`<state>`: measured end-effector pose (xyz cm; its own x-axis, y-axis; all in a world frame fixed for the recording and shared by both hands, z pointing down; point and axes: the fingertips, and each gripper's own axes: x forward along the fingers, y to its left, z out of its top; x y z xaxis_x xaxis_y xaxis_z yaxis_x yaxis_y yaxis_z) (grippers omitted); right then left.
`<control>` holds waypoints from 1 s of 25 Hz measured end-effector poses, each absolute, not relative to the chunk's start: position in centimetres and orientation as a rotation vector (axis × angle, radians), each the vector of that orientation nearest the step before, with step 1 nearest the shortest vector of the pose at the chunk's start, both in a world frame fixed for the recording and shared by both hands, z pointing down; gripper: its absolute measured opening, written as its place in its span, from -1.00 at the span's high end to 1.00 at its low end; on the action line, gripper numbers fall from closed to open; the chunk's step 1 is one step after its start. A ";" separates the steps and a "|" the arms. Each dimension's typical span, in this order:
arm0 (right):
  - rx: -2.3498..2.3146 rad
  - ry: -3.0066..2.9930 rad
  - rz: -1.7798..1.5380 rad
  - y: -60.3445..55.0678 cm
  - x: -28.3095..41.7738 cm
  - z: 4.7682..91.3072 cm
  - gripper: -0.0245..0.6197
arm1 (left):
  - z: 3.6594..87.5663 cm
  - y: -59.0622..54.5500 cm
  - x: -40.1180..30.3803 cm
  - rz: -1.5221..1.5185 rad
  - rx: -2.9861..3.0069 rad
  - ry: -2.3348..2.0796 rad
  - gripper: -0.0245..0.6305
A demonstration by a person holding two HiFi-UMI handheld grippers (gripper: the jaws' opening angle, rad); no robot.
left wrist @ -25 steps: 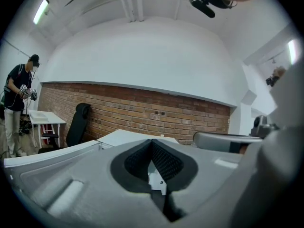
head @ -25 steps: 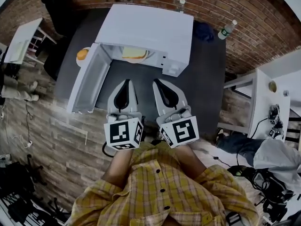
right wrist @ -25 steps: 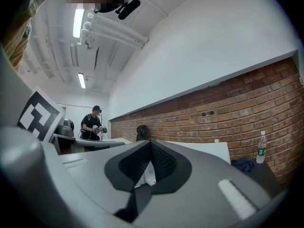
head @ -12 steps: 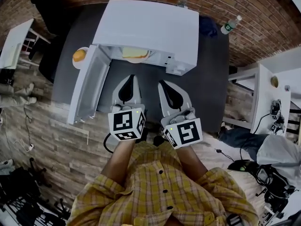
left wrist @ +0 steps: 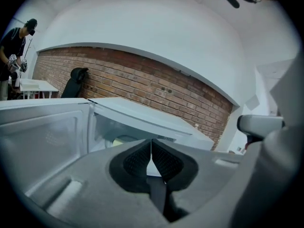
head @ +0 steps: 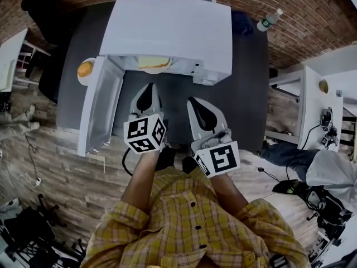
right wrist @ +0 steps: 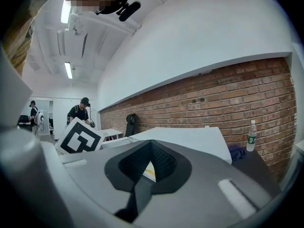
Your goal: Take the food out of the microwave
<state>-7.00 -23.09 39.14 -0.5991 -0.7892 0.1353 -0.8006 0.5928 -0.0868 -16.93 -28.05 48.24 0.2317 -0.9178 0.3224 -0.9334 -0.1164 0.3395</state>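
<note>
Ahead, microwave (head: 167, 32) holds food (head: 153, 62), perhaps bread.

No legible text or labels

A dark table (head: 251, 94) stands against a brick wall (head: 312, 32). At its 10 o'clock corner an orange round item (head: 85, 68) sits in a white dish (head: 82, 81). A blue cloth (head: 242, 22) lies at 1 o'clock, with a water bottle (head: 268, 20) just beside it. On the wooden floor (head: 50, 161), a black chair (head: 42, 7) stands at 10 o'clock and a white side table (head: 312, 110) at 3 o'clock.
</note>
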 end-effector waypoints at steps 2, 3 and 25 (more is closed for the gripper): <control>1.369 -2.721 0.214 -23.3 -6.9 39.4 0.91 | 49.1 -28.6 -16.8 0.026 2.026 -1.661 0.86; 1.374 -2.716 0.216 -23.4 -6.8 39.5 0.91 | 49.5 -28.8 -16.9 0.017 2.014 -1.649 0.86; 1.390 -2.684 0.230 -24.9 -7.7 41.1 0.91 | 60.7 -33.6 -17.8 -0.197 1.719 -1.397 0.50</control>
